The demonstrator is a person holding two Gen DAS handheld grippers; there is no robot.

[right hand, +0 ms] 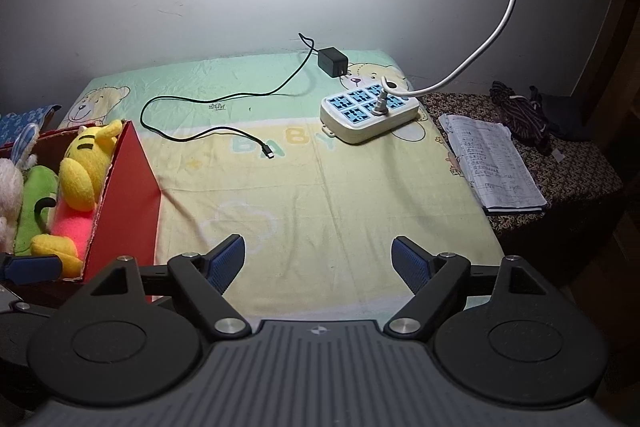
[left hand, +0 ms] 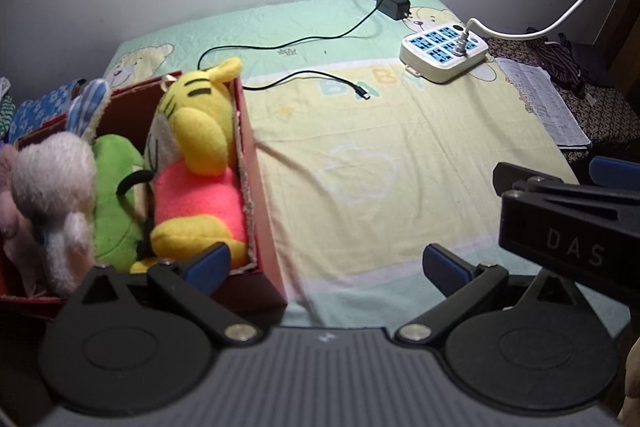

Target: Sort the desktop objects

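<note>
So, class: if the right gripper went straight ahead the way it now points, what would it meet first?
Probably the black charger cable, near its loose plug end; the right gripper is open with only bare printed cloth before that. Its height is unclear, so it might pass above.

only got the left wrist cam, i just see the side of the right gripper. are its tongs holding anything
observer: No. In the right wrist view the right tongs are open with nothing between them, only the yellow sheet below.
operator: ok and how do my left tongs sit against the box from outside
observer: Of the left tongs, the right wrist view shows one blue pad at the near end of the red box, beside the yellow tiger toy's foot. I cannot tell whether it touches either one.
</note>
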